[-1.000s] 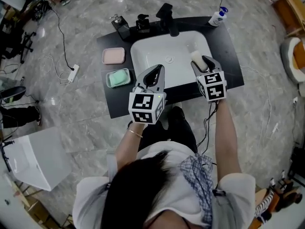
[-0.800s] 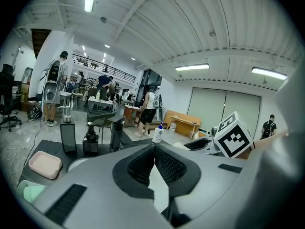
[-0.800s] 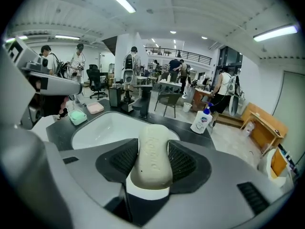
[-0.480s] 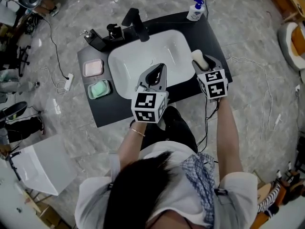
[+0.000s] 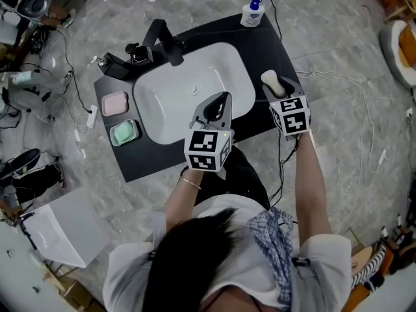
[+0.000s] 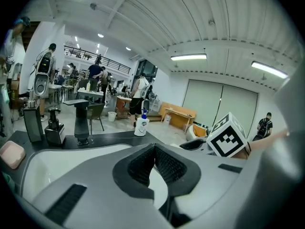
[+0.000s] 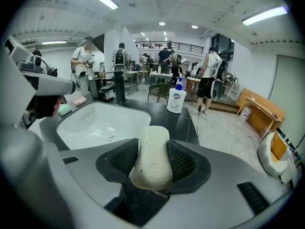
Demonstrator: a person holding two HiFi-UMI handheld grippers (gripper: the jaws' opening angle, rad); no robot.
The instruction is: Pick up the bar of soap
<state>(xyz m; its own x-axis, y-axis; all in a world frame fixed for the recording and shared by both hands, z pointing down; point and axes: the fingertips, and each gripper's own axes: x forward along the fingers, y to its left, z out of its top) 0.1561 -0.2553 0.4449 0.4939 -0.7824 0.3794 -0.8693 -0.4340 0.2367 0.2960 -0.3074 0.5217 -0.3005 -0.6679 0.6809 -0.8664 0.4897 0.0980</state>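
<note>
A cream bar of soap (image 5: 271, 80) stands on edge between the pads of my right gripper (image 5: 278, 87), which is shut on it. It hangs above the black counter (image 5: 279, 57), just right of the white basin (image 5: 175, 96). In the right gripper view the bar of soap (image 7: 152, 154) fills the gap of my right gripper (image 7: 152, 162). My left gripper (image 5: 223, 100) hovers over the basin's front right rim. Its pads meet with nothing between them in the left gripper view, where the left gripper (image 6: 153, 149) is shut.
A black faucet (image 5: 166, 41) and black dispensers (image 5: 117, 64) line the counter's back. A pink soap dish (image 5: 114, 103) and a green one (image 5: 123, 132) lie left of the basin. A pump bottle (image 5: 251, 12) stands at the back right corner. Cables cross the floor.
Both grippers have shifted right along the counter. The soap has gone from above the basin's right side to above the counter beside it. The grip on it is unchanged.
</note>
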